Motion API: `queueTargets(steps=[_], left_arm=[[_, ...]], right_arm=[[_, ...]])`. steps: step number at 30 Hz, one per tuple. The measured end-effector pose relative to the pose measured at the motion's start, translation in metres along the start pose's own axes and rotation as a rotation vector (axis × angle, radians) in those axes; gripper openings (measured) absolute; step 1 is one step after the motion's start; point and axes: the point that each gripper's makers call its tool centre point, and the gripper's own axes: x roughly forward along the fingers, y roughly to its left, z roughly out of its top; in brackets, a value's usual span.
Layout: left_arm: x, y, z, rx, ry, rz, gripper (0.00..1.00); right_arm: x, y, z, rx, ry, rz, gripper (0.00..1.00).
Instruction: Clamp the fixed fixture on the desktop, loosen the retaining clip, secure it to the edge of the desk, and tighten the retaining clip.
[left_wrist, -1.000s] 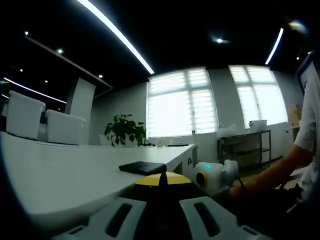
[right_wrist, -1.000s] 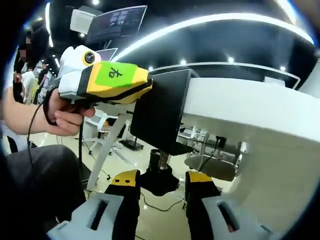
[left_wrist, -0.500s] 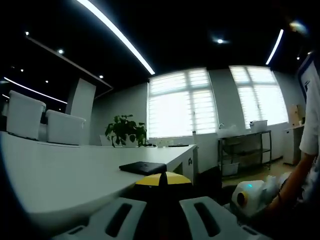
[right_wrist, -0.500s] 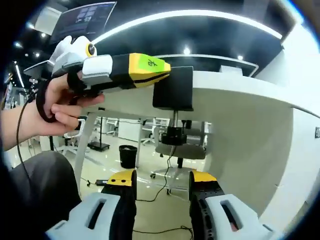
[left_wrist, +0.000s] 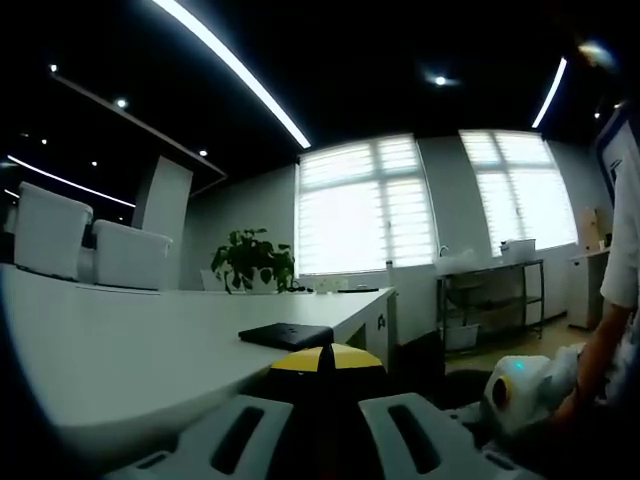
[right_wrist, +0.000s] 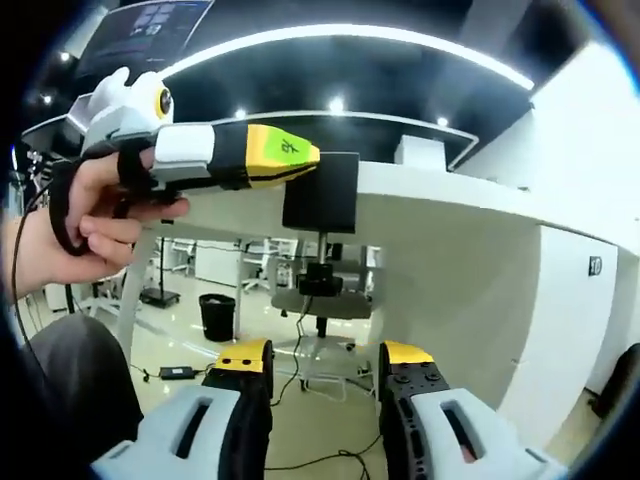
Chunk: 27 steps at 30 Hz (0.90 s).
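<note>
Clamp: the black fixture (right_wrist: 320, 193) sits on the near edge of the white desk (right_wrist: 450, 215). A flat part lies on the desk top, and its screw rod hangs down below the edge.
Which way it points: its long line runs up and down. The round knob (right_wrist: 320, 280) at the bottom points to the floor.
Left gripper (right_wrist: 305, 155): its yellow tip is at the top of the fixture. I think it holds the fixture steady on the edge. I cannot tell how wide the jaws are.
Right gripper (right_wrist: 325, 365): its jaws are apart, with nothing between them. It is low down, well away from the knob. I think it is placed there to go up and turn the knob tight.
Desk top: a flat black thing (left_wrist: 285, 335) lies near the far corner.
</note>
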Motion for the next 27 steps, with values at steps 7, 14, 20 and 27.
queueTargets(steps=[7, 14, 20, 27], left_arm=[[0.0, 0.0, 0.0, 0.001, 0.0, 0.0, 0.03], [-0.001, 0.0, 0.0, 0.001, 0.001, -0.002, 0.03], [-0.001, 0.0, 0.0, 0.002, 0.004, -0.003, 0.03], [-0.001, 0.001, 0.0, 0.006, 0.006, -0.003, 0.03]], right_arm=[[0.023, -0.007, 0.008, -0.069, -0.007, -0.032, 0.41], [0.045, -0.008, 0.01, -0.077, 0.007, -0.037, 0.42], [0.058, -0.008, 0.014, -0.103, 0.011, -0.047, 0.39], [0.062, -0.005, 0.012, -0.141, 0.018, -0.026, 0.24]])
